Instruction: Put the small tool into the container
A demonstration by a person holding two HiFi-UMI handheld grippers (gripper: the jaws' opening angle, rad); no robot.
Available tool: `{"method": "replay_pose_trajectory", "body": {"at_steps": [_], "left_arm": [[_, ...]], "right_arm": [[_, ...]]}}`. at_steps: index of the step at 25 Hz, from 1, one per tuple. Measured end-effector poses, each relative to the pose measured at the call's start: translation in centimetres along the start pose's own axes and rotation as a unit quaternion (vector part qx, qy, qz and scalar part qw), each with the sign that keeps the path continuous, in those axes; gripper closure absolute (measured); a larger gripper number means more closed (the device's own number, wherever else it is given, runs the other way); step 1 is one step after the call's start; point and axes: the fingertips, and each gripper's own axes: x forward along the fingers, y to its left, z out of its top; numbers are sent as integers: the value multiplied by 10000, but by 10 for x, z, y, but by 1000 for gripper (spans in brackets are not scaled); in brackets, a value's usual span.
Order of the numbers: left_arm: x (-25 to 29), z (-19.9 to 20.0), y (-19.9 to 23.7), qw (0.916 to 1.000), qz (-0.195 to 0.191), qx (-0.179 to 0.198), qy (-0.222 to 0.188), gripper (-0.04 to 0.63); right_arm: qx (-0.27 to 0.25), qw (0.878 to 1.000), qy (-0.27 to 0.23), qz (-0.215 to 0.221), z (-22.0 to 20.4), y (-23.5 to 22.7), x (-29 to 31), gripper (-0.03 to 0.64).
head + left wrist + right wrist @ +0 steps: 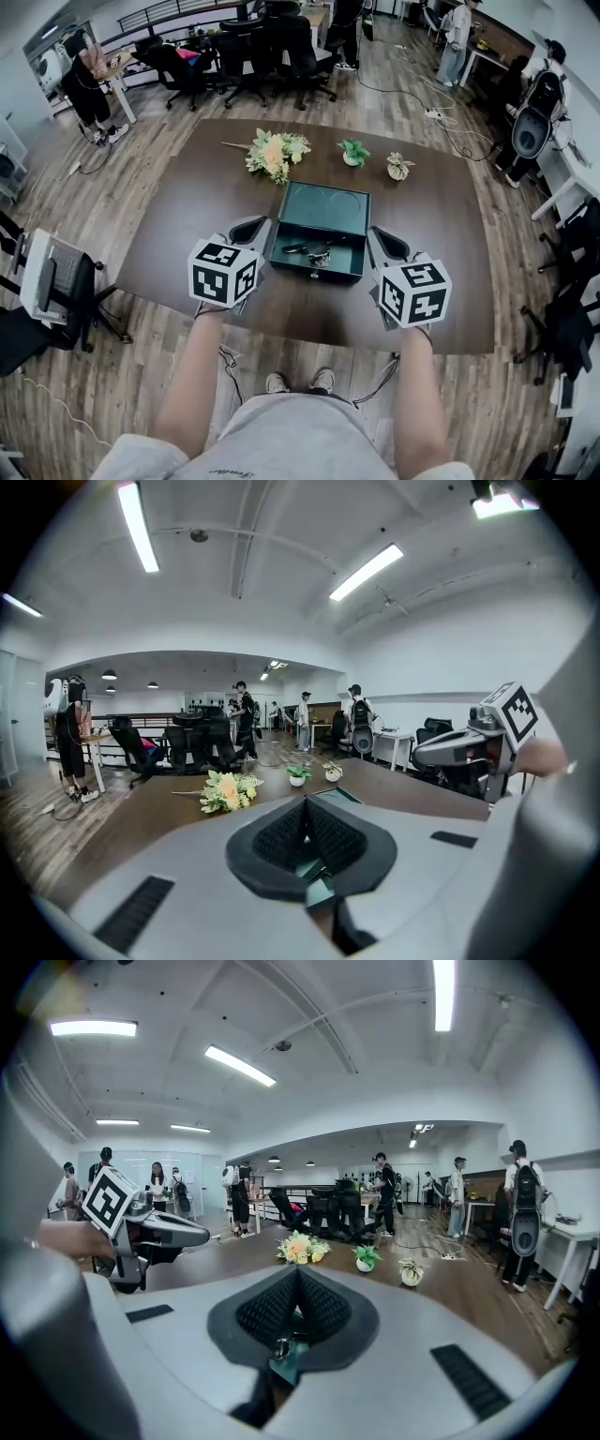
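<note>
- Left claw (pixel 249 228), pads together and empty, just left of the container (pixel 315 271) on the desk (pixel 187 234)
- Right claw (pixel 386 243), closed too, just right of it
- Small tool (pixel 320 254) apparently lies inside the container

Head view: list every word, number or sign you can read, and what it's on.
No text is readable.
Left cube, right cube: square black-and-white markers, no letters.
Print on the person's grey clothing: too small to read.
</note>
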Motion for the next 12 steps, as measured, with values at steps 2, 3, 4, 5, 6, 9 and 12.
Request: {"method": "replay_pose_trajectory", "body": {"at_steps": [2, 3, 4, 5, 6, 9, 12], "left_arm": [[-1, 1, -2, 10000, -32, 6, -42, 598], [0, 2, -4, 10000, -52, 16, -69, 597], [0, 2, -5, 9999, -60, 47, -90, 598], [1, 3, -6, 9999, -57, 91, -103, 598], [2, 3, -7, 9998, -49, 131, -111, 598], [4, 5, -9, 9998, -17, 161, -134, 598], [6, 7, -7, 9998, 40, 158, -109, 598]], "right_arm": [[-5, 10000, 3, 14, 1, 1, 0, 612], [-7, 10000, 3, 17, 1, 1, 0, 612], [-8, 10000, 3, 15, 1, 1, 0, 612], [-9, 10000, 4, 10, 1, 0, 0, 612], [-12, 10000, 6, 4, 1, 0, 0, 612], [-17, 10000, 14, 4, 1, -1, 0, 612], [-9, 10000, 36, -10, 0, -2, 1, 612]]}}
